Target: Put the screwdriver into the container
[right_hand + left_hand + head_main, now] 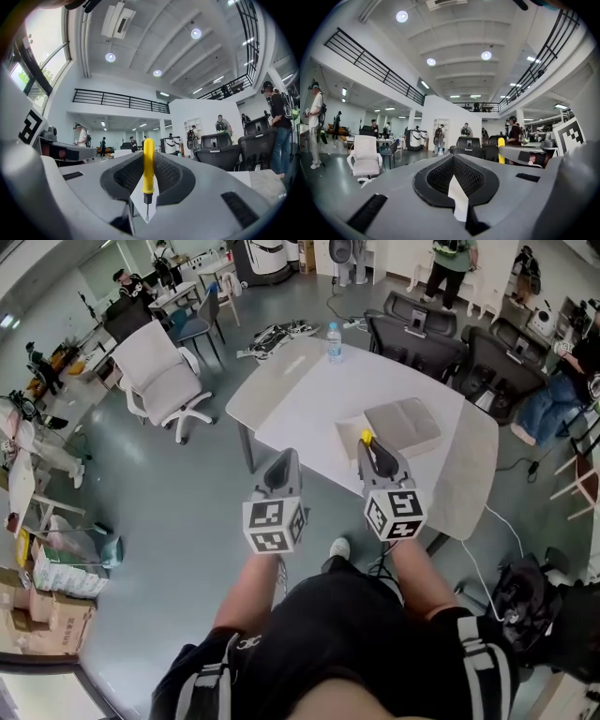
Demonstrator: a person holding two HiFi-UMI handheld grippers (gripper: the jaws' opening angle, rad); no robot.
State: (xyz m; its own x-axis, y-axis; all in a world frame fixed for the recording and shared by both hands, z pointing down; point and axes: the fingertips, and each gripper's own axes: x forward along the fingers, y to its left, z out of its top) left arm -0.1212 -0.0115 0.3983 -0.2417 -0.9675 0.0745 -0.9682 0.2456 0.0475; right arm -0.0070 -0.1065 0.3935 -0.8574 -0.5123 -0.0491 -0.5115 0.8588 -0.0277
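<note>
In the right gripper view a screwdriver (148, 164) with a yellow handle stands upright between the jaws of my right gripper (147, 199), which is shut on it. In the head view the yellow handle (366, 437) pokes out past the right gripper (377, 454), which hovers over the near edge of the white table (309, 399). Just beyond it on the table sits a beige box-like container (405, 426). My left gripper (281, 474) hangs over the floor to the left of the table, shut and holding nothing; its jaws (455, 187) meet with no object between them.
A water bottle (334, 341) stands at the table's far edge. Black office chairs (412, 329) line the far side, and a white chair (161, 371) stands on the floor to the left. Boxes and bags (52, 587) lie at the left. People stand in the background.
</note>
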